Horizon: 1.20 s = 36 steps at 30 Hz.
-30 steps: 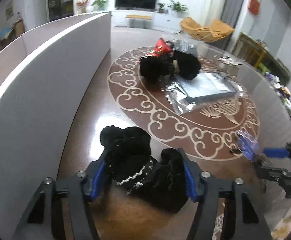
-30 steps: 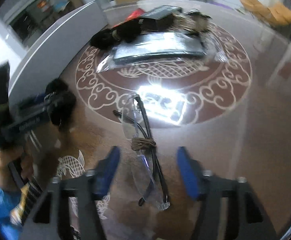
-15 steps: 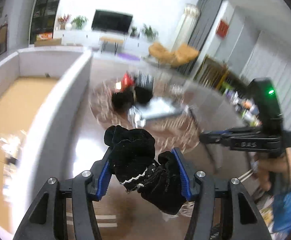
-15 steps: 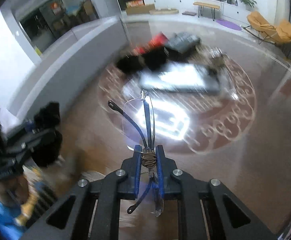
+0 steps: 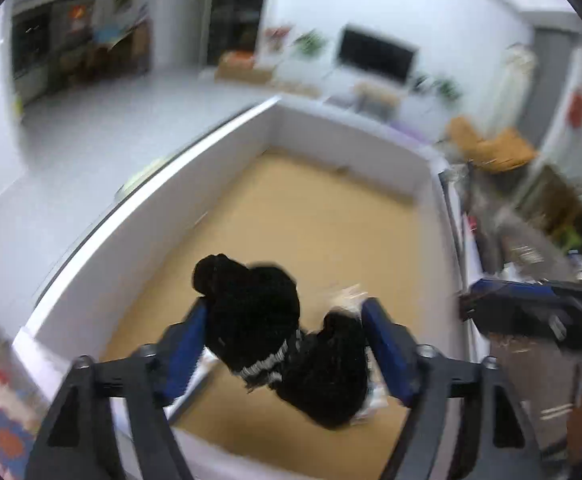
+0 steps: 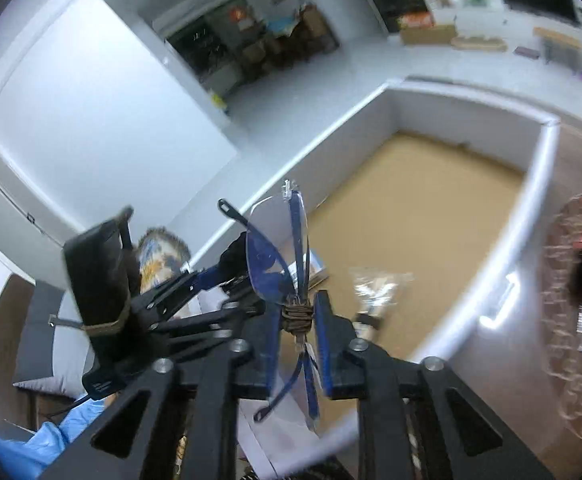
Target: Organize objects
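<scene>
Left hand-held gripper (image 5: 283,332) jaws just opening wider; right hand-held gripper (image 6: 297,322) jaws nearly closed, opening slightly

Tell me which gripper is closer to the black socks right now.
Left. The left gripper has the black socks between its fingers over the white box. The right gripper, beside it, grips the eyeglasses.

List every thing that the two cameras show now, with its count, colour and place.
sock bundle: one, black, white stripe, between the left jaws, above the box
glasses: one pair, blue arms, between the right jaws
box: one, white walls, brown floor, below both grippers
packet: one, clear, inside the box
left gripper: one, black and blue, jaws just opening
right gripper: one, black and blue, jaws just opening slightly
sleeve: one, light blue
</scene>
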Available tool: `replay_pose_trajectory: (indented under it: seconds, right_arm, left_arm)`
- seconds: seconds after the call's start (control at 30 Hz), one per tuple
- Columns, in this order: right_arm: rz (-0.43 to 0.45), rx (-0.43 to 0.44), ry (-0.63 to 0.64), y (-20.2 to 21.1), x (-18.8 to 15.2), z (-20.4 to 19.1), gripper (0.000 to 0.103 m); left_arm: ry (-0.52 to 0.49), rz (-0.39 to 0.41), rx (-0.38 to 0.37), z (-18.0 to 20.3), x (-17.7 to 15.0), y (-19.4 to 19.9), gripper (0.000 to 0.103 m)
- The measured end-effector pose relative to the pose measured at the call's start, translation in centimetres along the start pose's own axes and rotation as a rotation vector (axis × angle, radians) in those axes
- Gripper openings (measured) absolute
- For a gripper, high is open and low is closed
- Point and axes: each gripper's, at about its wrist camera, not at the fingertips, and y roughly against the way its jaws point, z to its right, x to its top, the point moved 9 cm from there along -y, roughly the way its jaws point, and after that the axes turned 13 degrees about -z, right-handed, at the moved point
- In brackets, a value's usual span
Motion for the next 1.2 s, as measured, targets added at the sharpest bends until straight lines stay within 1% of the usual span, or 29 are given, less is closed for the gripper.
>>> replay_pose_trajectory:
  seconds: [0.03,0.07,0.1,0.2,0.23,0.27,0.3,0.33,0.4,0.47,0.5,0.57,0.63,0.67,0.73,0.77,0.8,0.87,0.9,0.93,1.0,1.07,1.1,1.2]
  right_arm:
    - [-0.014,-0.010,-0.008,-1.3,0.2,0.0,0.061]
    - [-0.018,-0.026,-0.024,-2.4,0.3,0.3,0.069]
    - [-0.012,-0.035,-0.046,-3.0,0.3,0.8,0.075]
    - [0.026,-0.023,-0.078,-2.4,-0.6,1.9,0.075]
    - [0.048,-0.048,-0.069,-1.6,-1.0,2.3,0.078]
    - [0.079,-0.093,-0.050,-0.4,-1.7,2.8,0.081]
    - [0.103,-0.132,-0.034,0.4,-2.0,3.7,0.088]
    - [0.142,-0.203,-0.010,1.6,-3.0,5.1,0.094]
    - [0.197,-0.351,0.008,3.6,-5.7,8.0,0.101]
    - [0.216,-0.518,-0.008,5.0,-9.8,12.1,0.101]
    - [0.208,-0.573,-0.026,5.5,-11.5,13.6,0.101]
    - [0.144,-0.683,-0.124,6.2,-16.3,19.1,0.101]
    - [0.110,-0.712,-0.201,6.9,-19.4,22.6,0.101]
    - [0.098,-0.734,-0.250,7.7,-21.4,24.8,0.101]
    - [0.086,-0.776,-0.299,9.7,-24.1,27.2,0.101]
    - [0.082,-0.797,-0.320,10.3,-24.5,28.4,0.101]
    - [0.078,-0.814,-0.345,11.0,-25.2,29.6,0.101]
    - [0.089,-0.804,-0.384,12.0,-25.7,30.8,0.103]
    - [0.098,-0.799,-0.408,12.6,-25.9,31.5,0.103]
    - [0.103,-0.796,-0.421,13.0,-26.4,31.8,0.103]
    - [0.115,-0.790,-0.441,13.6,-26.3,32.8,0.103]
    - [0.127,-0.789,-0.467,14.2,-26.3,33.9,0.103]
    - [0.130,-0.787,-0.476,14.5,-26.5,33.7,0.103]
    - [0.152,-0.763,-0.508,14.5,-26.2,34.1,0.103]
  left_arm:
    - [0.017,-0.019,0.009,-0.8,-0.2,-0.6,0.078]
    - [0.028,-0.025,0.013,-1.3,-0.4,-0.9,0.078]
    - [0.045,-0.014,0.026,-1.9,-0.6,-0.9,0.079]
    - [0.071,0.043,0.042,-2.3,-0.9,-0.1,0.084]
    - [0.076,0.061,0.046,-2.2,-1.0,0.2,0.087]
    - [0.078,0.073,0.048,-1.6,-1.0,0.2,0.087]
    - [0.076,0.095,0.045,-1.1,-1.1,0.7,0.087]
    - [0.067,0.115,0.035,-0.3,-1.2,1.4,0.087]
    - [0.033,0.154,-0.001,2.1,-1.5,2.5,0.087]
    - [-0.015,0.174,-0.054,5.1,-2.0,3.6,0.087]
    - [-0.049,0.179,-0.093,7.4,-2.2,3.9,0.087]
    - [-0.113,0.184,-0.168,11.7,-2.6,4.7,0.087]
    - [-0.186,0.180,-0.245,16.4,-3.7,5.6,0.088]
    - [-0.232,0.168,-0.285,19.2,-4.5,5.8,0.093]
    - [-0.287,0.142,-0.321,22.9,-5.7,5.5,0.100]
    - [-0.314,0.124,-0.333,24.7,-6.4,4.9,0.101]
    - [-0.344,0.094,-0.338,26.6,-7.2,3.9,0.101]
    - [-0.399,0.031,-0.330,29.4,-8.6,1.0,0.101]
    - [-0.432,-0.021,-0.305,31.0,-9.4,-1.4,0.101]
    - [-0.447,-0.046,-0.291,31.8,-10.1,-2.3,0.101]
    - [-0.479,-0.104,-0.250,33.2,-10.6,-6.0,0.101]
    - [-0.494,-0.122,-0.214,33.8,-10.4,-8.8,0.101]
    - [-0.499,-0.131,-0.194,34.1,-10.3,-10.0,0.100]
    - [-0.497,-0.124,-0.148,34.5,-9.5,-12.0,0.101]
